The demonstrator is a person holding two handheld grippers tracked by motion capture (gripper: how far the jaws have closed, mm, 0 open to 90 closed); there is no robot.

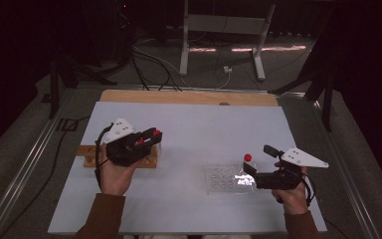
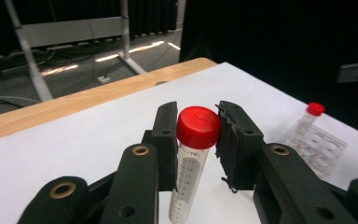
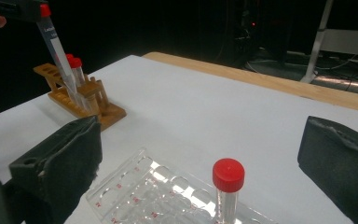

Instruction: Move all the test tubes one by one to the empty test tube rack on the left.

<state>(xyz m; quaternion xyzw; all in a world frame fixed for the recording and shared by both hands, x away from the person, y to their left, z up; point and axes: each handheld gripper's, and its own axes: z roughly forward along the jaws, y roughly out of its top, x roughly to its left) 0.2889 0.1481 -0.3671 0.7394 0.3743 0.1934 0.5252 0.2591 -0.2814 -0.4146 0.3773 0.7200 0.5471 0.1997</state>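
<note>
My left fingers (image 2: 198, 140) clamp a red-capped tube (image 2: 192, 158) above the wooden rack (image 1: 146, 162). My right fingers (image 3: 200, 163) gape wide around another tube (image 3: 227, 189) standing in the clear tray (image 3: 140, 193) on the desk (image 1: 204, 124).

Brown sleeves (image 1: 102, 216); black left hand-held gripper (image 1: 149, 138), right hand-held gripper (image 1: 256, 160), each topped by grey three-cornered plate, trailing black cable, brass-ringed screw holes.

— Could we read anything at all?

— Hardly. We saw graduation marks with tiny figures down the red-capped tube (image 2: 189, 172) in the left gripper view, too small to make out.

— And the clear well plate (image 3: 142, 193)?

— We noticed small red characters beside its wells and dark print on the lifted tube (image 3: 58, 51), all illegible.
</note>
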